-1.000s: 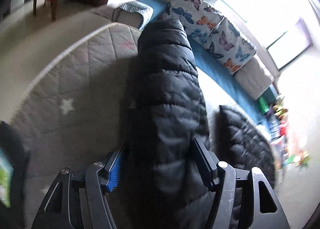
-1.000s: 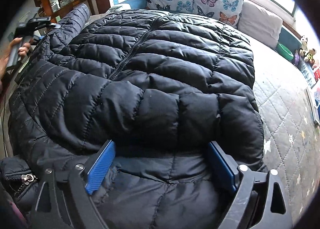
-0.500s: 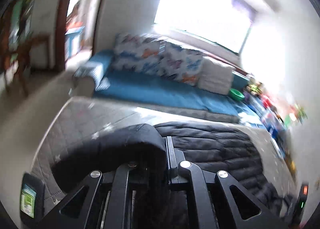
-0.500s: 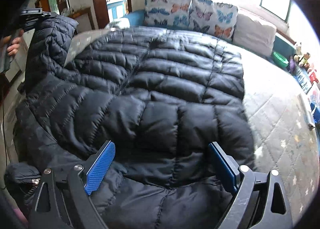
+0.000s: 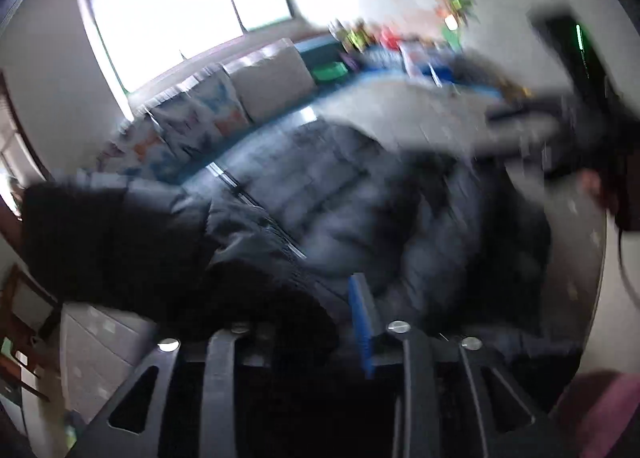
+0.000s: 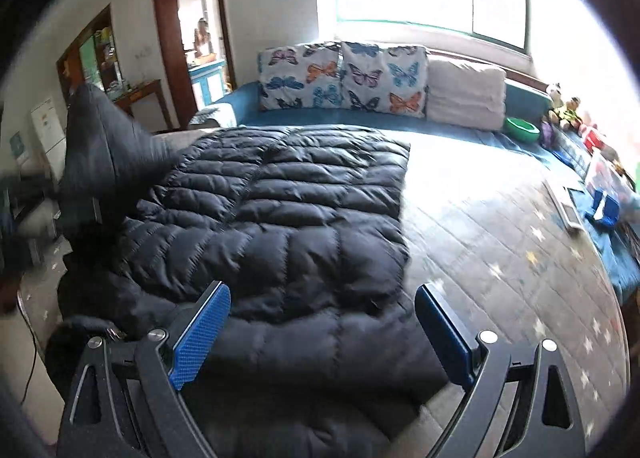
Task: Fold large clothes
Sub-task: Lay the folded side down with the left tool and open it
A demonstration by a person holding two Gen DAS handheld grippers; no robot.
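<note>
Black puffer jacket (image 6: 288, 217) lies spread on the quilted bed (image 6: 500, 217), center-left of frame. Right gripper (image 6: 322, 332) spread wide above its near hem, nothing pinched. Left gripper (image 5: 304, 322) opening w/ the jacket sleeve (image 5: 120, 242) between its jaws, lower left, blurred.

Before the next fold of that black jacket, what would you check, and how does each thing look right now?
1. Jacket lies spread on the quilted mat: ok.
2. Sleeve raised at the jacket's left side, not yet laid across the body: not ok.
3. Left hand-held gripper has dark sleeve fabric between its jaws, which are opening; whether they still grip it: cannot tell, picture blurred.
4. Right hand-held gripper open, nothing pinched, over the jacket's near edge: ok.
5. Mat to the right of the jacket bare for shifting it: ok.
</note>
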